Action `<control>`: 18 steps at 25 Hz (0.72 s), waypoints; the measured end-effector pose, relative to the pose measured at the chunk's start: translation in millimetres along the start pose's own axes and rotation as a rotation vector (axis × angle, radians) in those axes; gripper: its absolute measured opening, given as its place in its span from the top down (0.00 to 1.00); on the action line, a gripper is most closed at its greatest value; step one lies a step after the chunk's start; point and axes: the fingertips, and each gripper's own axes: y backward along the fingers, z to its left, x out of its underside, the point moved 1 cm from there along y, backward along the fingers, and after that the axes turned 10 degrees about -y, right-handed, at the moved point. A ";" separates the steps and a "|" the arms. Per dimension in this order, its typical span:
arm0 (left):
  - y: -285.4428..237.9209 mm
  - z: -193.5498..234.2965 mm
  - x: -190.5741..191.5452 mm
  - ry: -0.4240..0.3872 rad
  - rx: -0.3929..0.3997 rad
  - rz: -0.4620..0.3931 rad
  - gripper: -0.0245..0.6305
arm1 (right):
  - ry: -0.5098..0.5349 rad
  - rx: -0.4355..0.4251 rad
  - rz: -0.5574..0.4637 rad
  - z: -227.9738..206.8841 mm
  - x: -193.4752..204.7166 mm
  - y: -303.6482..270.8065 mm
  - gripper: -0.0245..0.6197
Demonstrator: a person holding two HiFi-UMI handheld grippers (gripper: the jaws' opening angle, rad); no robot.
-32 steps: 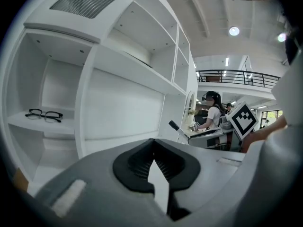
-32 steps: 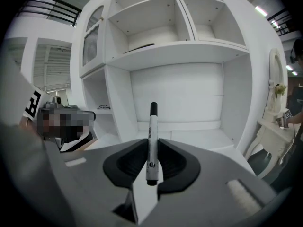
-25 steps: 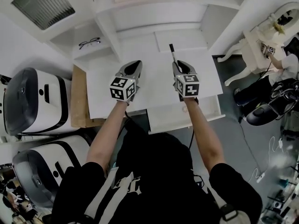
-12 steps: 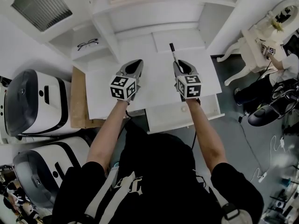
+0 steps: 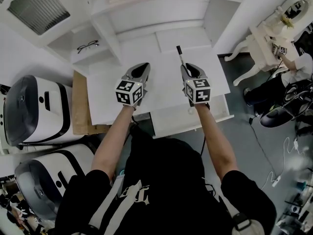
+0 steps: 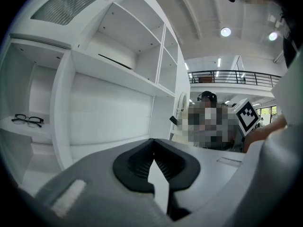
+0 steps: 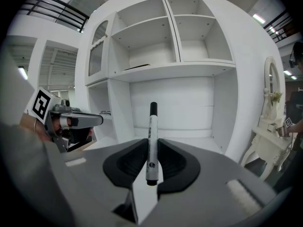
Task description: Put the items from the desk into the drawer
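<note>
A white marker with a black cap (image 7: 151, 141) stands upright between the pads of my right gripper (image 7: 151, 144), which is shut on its lower barrel. In the head view the marker (image 5: 180, 56) sticks out ahead of the right gripper (image 5: 185, 68) over the white desk (image 5: 161, 89). My left gripper (image 5: 140, 71) hovers beside it over the desk's middle. Its jaws meet at the tips and hold nothing (image 6: 152, 142). The open white drawer (image 5: 171, 122) juts from the desk's front edge, below my right hand. Black glasses (image 5: 87, 46) lie on a low side shelf at the left (image 6: 27, 120).
A white shelf unit (image 7: 170, 56) with open compartments rises behind the desk. A flat white panel (image 5: 178, 39) lies at the desk's back. A wooden board (image 5: 79, 106) lies left of the desk, beside two white-and-black machines (image 5: 34, 109). A cream ornate table (image 5: 266, 40) stands at the right.
Both grippers have drifted slightly across the desk together, keeping their spacing. The marker stays gripped in the right one, and the left one stays closed.
</note>
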 end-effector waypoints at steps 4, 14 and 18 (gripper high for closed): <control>-1.0 -8.9 7.8 0.005 0.018 0.010 0.96 | -0.015 0.018 0.023 -6.2 15.8 6.8 0.86; -3.1 -33.9 36.3 0.026 0.073 0.057 0.96 | -0.068 0.079 0.097 -24.4 69.1 28.1 0.86; -6.5 -46.0 49.1 0.037 0.105 0.074 0.96 | -0.094 0.107 0.135 -32.0 97.0 38.4 0.86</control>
